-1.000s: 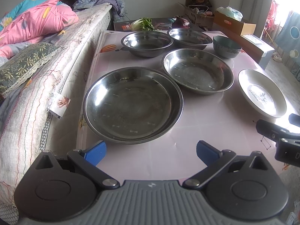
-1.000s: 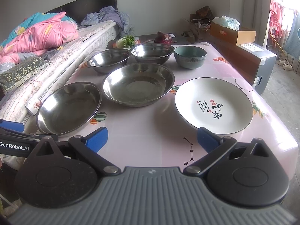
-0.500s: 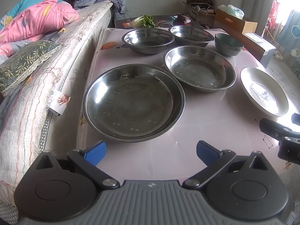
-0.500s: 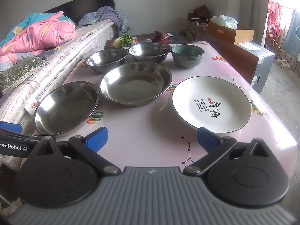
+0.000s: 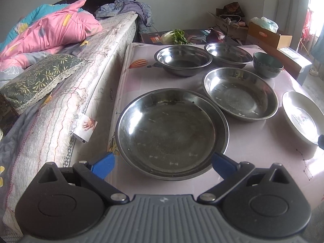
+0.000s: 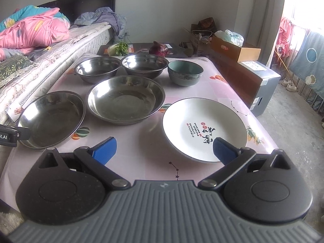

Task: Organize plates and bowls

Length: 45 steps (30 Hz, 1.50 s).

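Note:
On the pink table [image 6: 141, 158] stand a large steel plate [image 5: 172, 133] [image 6: 50, 119], a second steel plate [image 5: 240, 96] [image 6: 125, 99], two steel bowls [image 5: 183, 61] [image 5: 227, 54] at the back, a teal ceramic bowl [image 6: 185, 73] [image 5: 267, 64] and a white printed plate [image 6: 204, 127] [image 5: 301, 117]. My left gripper [image 5: 163, 165] is open, its fingers either side of the large steel plate's near rim. My right gripper [image 6: 164, 149] is open, its right finger over the white plate's near edge.
A bed with a mattress [image 5: 66, 93], pink quilt [image 5: 50, 30] and pillow runs along the table's left side. Vegetables [image 6: 119, 48] and a red onion [image 6: 159, 48] lie behind the table. Cardboard boxes [image 6: 235, 48] and a grey cabinet [image 6: 261, 85] stand at the right.
Both grippers have moved forward towards the dishes. The left now reaches the large steel plate's near rim, the right the white plate's near edge. Both stay open.

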Available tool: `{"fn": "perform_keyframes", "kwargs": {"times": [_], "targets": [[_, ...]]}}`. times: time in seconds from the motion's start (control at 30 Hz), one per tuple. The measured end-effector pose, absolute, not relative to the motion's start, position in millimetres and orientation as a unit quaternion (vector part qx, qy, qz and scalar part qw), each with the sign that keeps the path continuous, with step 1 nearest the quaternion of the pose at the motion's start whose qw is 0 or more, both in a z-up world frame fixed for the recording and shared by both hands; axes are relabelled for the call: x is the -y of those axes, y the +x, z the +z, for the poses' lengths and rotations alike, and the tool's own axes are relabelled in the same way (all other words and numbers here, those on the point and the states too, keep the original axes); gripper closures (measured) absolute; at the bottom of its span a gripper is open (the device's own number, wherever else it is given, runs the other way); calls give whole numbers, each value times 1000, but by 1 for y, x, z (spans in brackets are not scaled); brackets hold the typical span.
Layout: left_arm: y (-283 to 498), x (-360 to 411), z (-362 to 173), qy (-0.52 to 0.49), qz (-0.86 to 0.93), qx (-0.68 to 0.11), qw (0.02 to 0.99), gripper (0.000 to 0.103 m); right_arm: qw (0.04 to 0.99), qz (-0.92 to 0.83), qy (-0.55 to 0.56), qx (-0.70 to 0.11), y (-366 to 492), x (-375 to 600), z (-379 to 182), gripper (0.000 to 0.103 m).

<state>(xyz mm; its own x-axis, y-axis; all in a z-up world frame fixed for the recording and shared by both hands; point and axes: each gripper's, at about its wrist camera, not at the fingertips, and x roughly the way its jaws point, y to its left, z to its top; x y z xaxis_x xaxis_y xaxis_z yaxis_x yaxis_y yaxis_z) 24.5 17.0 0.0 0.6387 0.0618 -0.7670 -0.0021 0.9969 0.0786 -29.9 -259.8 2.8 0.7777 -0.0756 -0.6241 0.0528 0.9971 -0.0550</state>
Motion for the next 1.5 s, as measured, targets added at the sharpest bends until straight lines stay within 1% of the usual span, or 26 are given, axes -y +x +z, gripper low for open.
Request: {"fn": "perform_keyframes", "kwargs": {"times": [0.23,0.33,0.53,0.73,0.9,1.03,1.1,1.17,1.23,1.27,1.33,1.37,1.43,1.5], "targets": [[56,-37,4,25,40,-419,907,0,938,-77,-57,-333,-9,264,16,1],[71,-44,6,16,36,-419,907,0,943,-78,-60,-319,1,265,24,1],[100,-57,10,5,36,-412,910,0,960,14,-17,-278,26,272,48,1],[138,-67,23,1,22,-386,922,0,961,46,-28,-272,82,250,57,1],[184,-74,26,-17,-6,-384,923,0,953,112,41,-278,151,236,55,1],[220,-69,19,15,7,-376,927,0,940,138,92,-297,208,223,43,1],[245,-68,11,22,0,-389,921,0,932,149,112,-309,235,217,33,3],[265,-68,2,21,-8,-394,919,0,925,150,128,-325,260,211,21,9],[282,-68,-7,19,-13,-395,918,0,917,153,138,-341,284,206,6,19],[289,-67,-10,19,-14,-398,917,2,915,153,140,-347,294,203,-1,22],[303,-65,-16,17,-8,-403,915,8,909,148,136,-365,313,196,-14,34],[311,-65,-17,16,-2,-406,914,12,905,146,133,-376,321,192,-21,36],[323,-63,-20,11,4,-413,911,15,899,144,131,-391,332,187,-31,46],[334,-60,-24,13,4,-421,907,21,895,142,126,-403,342,180,-40,51]]}}
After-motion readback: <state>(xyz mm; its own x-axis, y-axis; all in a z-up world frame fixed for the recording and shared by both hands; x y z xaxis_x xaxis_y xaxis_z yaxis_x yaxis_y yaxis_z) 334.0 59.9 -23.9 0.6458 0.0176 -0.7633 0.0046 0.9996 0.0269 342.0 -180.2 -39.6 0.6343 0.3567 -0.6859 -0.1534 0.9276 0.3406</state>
